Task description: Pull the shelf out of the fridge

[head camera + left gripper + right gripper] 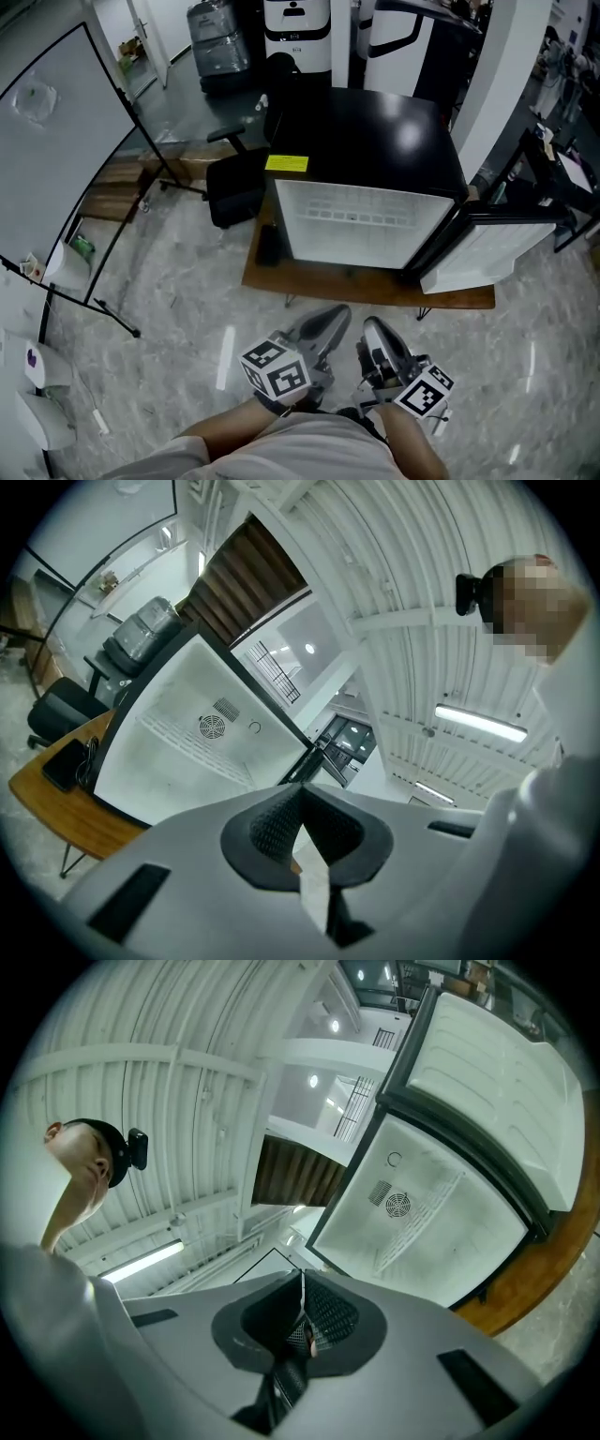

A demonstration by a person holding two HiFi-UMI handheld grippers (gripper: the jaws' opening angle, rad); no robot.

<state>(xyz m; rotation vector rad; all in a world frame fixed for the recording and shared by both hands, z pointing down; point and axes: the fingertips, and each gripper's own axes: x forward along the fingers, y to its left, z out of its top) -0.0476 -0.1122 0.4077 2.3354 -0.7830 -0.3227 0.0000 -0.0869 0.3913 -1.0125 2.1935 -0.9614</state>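
Observation:
A black mini fridge [375,141] stands on a low wooden platform [309,277], its door [492,248] swung open to the right. Inside the white cavity a white wire shelf [352,217] lies across the upper part; it also shows as a thin rack in the left gripper view [192,745] and the right gripper view [422,1218]. My left gripper [336,317] and right gripper [373,328] are held close to the person's body, well short of the fridge. Both point toward the opening, their jaws pressed together with nothing between them [298,794] [302,1283].
A whiteboard on a stand [56,141] fills the left side. A black office chair [234,183] sits left of the fridge, and a dark flat object [267,246] lies on the platform beside it. Grey marble floor [187,309] lies between me and the platform.

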